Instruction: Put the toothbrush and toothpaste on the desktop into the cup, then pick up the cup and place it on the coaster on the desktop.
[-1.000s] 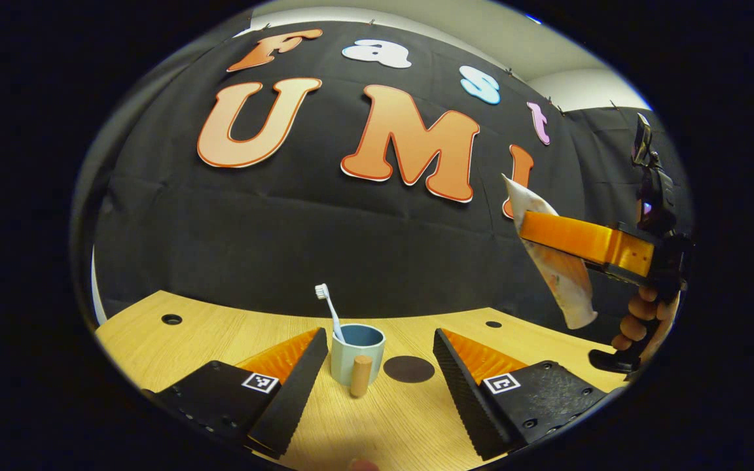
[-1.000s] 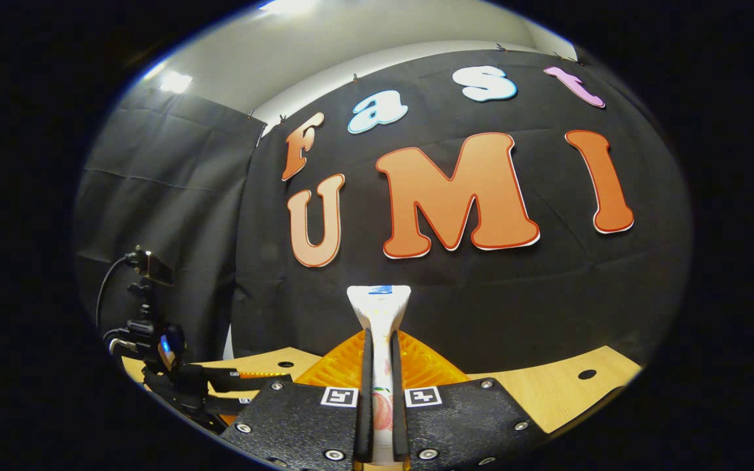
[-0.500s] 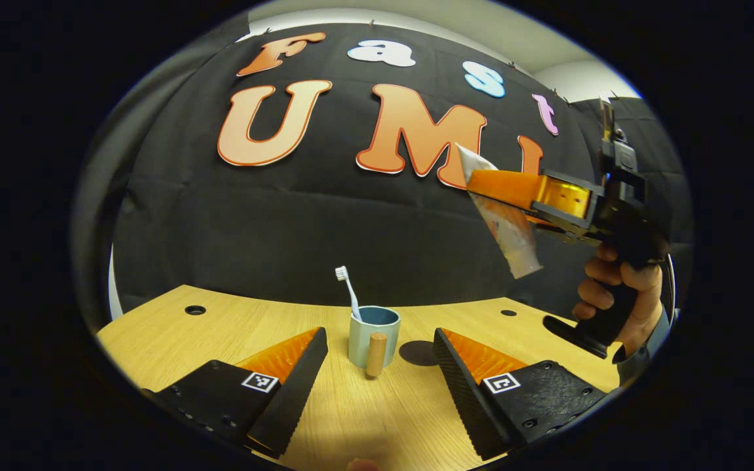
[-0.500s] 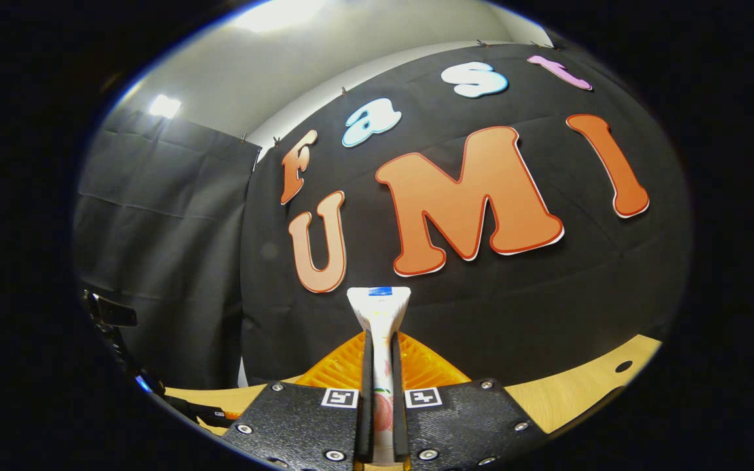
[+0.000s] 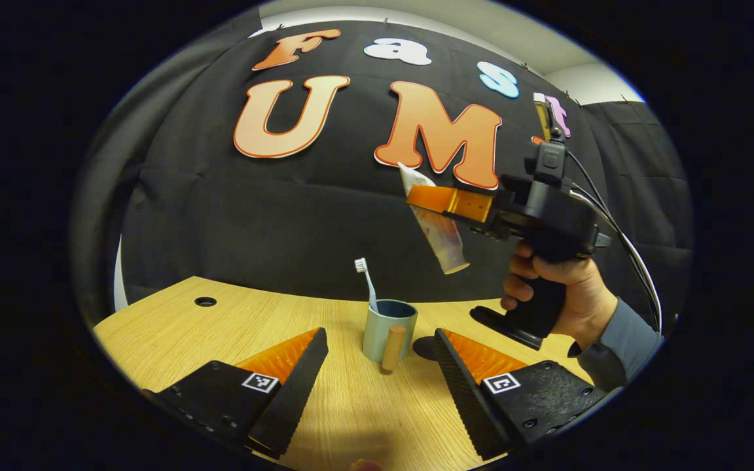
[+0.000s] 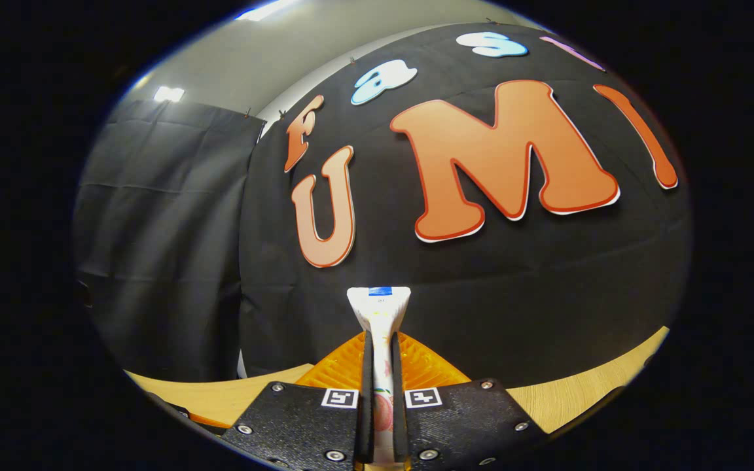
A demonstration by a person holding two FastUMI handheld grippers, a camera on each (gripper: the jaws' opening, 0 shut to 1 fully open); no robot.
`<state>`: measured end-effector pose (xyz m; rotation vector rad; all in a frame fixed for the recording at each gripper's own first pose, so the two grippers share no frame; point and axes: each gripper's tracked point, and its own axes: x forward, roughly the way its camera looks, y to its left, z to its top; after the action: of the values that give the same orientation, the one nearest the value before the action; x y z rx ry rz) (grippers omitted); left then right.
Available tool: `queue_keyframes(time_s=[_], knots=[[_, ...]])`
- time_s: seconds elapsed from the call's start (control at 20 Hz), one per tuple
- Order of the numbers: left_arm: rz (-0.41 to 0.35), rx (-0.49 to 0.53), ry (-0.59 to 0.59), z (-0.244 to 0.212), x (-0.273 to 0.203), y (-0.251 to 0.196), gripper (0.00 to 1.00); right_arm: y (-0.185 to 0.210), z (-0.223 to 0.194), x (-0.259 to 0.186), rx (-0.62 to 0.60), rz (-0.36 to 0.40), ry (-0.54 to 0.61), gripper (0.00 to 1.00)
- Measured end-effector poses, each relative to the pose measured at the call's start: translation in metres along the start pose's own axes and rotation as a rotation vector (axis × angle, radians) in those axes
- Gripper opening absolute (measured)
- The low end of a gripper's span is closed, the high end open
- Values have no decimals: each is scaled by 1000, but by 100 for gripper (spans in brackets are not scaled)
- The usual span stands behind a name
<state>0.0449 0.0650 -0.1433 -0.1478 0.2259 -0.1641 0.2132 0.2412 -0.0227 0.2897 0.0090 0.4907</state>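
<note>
The right gripper [image 6: 377, 418] has both fingers clamped on the toothpaste [image 6: 378, 307], which hangs tilted, cap end down, above and to the right of the cup [image 5: 389, 329] in the left gripper view. The left gripper [image 5: 377, 373] rests low with its fingers spread wide and empty, the cup standing beyond them. The toothbrush [image 5: 366, 282] is already in the cup, so I judge the toothpaste step is under way; next it needs lowering over the rim, then release. The dark coaster [image 5: 424, 347] lies just beside the cup on the wooden desktop [image 5: 174, 327], black cloth behind.
</note>
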Motion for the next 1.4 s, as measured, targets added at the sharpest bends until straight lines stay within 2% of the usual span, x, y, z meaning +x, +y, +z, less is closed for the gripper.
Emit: queue_keyframes(time_s=[0.15,0.65,0.8,1.0,1.15,1.2,1.35,1.4], knots=[[11,-4,2,2,-3,2,98,4,-19,15,39,18,17,12],[44,-23,61,-22,2,12,98,-24,-82,47,148,-20,83,11],[71,-25,92,-32,3,19,97,-32,-104,52,130,-31,120,12],[93,-32,134,-44,3,21,97,-37,-113,45,137,-51,183,14],[111,-48,169,-53,1,20,98,-45,-123,20,65,-73,304,17],[121,-55,185,-56,1,22,97,-50,-124,4,30,-81,339,21],[137,-66,199,-57,-4,19,98,-59,-106,-29,-7,-84,327,24],[143,-58,197,-53,-6,17,98,-60,-98,-40,3,-81,319,29]])
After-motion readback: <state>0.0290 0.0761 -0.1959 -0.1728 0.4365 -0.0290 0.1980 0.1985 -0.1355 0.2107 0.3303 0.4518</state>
